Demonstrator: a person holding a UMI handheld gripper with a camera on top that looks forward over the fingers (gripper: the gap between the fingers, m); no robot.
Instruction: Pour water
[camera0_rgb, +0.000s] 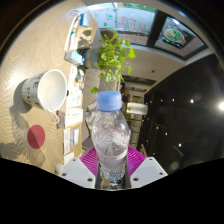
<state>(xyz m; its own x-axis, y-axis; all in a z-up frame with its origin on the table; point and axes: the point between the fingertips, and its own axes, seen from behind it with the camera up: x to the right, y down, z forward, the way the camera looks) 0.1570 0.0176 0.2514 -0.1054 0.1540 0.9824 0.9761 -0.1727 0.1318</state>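
The tool (113, 170) points forward, its pink-padded fingers (91, 160) clamped on something held upright between them.

- The bottle's (110, 135) base is hidden low between the tool's (111, 168) fingers.
- Behind the bottle, the plant's (116, 55) pot cannot be seen.
- Left of the bottle, the white cup's (45, 90) inside is too small to tell whether it holds anything.

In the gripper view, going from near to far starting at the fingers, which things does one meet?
Fingers, shut on the water bottle → the bottle's blue cap → leafy green plant → framed pictures on the far wall.
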